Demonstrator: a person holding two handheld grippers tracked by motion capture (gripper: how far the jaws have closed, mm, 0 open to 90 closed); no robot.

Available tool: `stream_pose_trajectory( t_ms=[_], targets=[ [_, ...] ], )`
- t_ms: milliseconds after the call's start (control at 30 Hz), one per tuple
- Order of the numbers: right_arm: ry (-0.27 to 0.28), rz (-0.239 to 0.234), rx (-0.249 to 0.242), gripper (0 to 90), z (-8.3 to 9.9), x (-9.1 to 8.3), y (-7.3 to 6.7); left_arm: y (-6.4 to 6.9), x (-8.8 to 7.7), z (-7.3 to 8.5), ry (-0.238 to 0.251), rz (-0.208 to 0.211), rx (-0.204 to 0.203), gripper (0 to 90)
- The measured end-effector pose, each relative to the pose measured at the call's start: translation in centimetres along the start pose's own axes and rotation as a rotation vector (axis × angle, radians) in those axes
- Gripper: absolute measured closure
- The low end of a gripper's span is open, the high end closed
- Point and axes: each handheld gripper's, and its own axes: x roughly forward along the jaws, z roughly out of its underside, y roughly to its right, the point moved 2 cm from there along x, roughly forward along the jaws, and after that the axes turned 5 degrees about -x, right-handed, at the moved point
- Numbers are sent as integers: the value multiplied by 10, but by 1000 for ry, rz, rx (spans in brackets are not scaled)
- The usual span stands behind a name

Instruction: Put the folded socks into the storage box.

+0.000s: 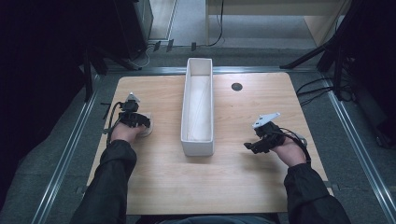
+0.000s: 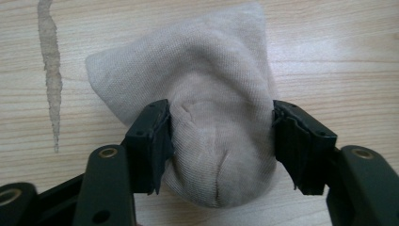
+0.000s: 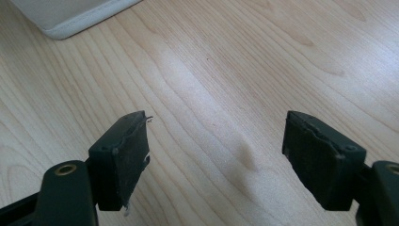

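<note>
Sock [image 2: 221,108], beige and bunched, lies on the worktop [image 1: 163,177] left of the white tray [image 1: 198,140], between the pads of the left hand-held gripper [image 2: 221,141], which press its sides. Right hand-held gripper [image 3: 216,155] hovers with jaws apart and empty. A sound grasp probably needs the pads low and centred, gathering both fabric layers before lifting.

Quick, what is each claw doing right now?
Left claw: pads pressing both sides of the beige sock.
Right claw: open, holding nothing.
</note>
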Motion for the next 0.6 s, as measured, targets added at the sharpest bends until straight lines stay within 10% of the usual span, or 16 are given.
stream_pose_trajectory(
  t_ms=[600],
  targets=[
    [2,0,-2,232,0,-1,-1,6,1,5,25,-77,60,605]
  ],
)
